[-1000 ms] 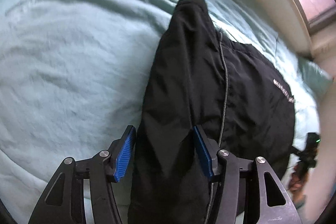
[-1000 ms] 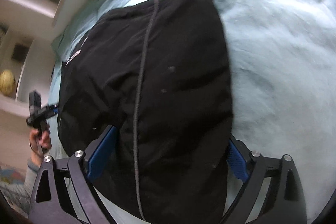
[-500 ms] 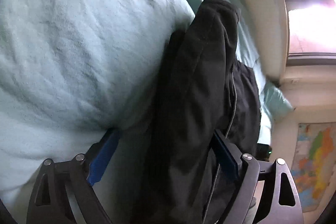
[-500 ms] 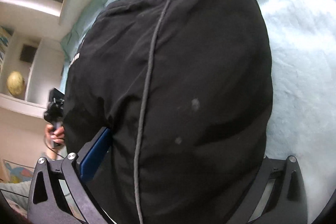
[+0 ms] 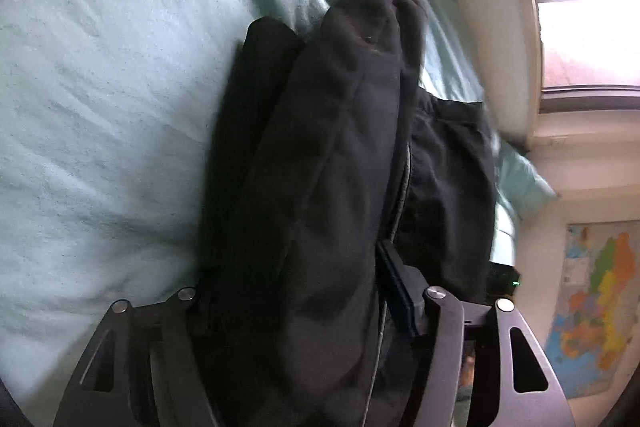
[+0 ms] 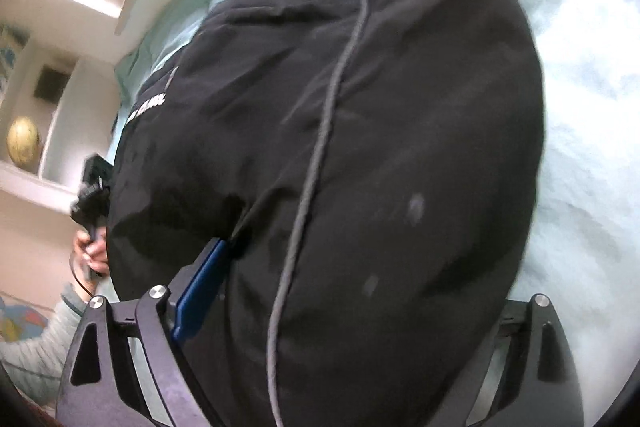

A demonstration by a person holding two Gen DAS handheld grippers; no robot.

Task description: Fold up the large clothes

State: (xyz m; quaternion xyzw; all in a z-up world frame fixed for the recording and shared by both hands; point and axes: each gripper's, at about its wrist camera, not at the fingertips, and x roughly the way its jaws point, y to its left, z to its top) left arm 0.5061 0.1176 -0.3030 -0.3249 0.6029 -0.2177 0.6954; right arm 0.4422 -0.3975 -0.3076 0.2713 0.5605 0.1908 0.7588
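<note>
Left wrist view: black garment [image 5: 320, 187] lies bunched in thick folds on the bed [image 5: 100, 107], a fold running between the fingers of the left hand-held gripper [image 5: 296, 311]; jaws have just been closing, though whether the pads press cannot be told. Right wrist view: right hand-held gripper [image 6: 352, 299] straddles the bulk, jaws also closing, far finger hidden. Fabric looks soft, light, slippery; best pinched at a seam or hem edge.
</note>
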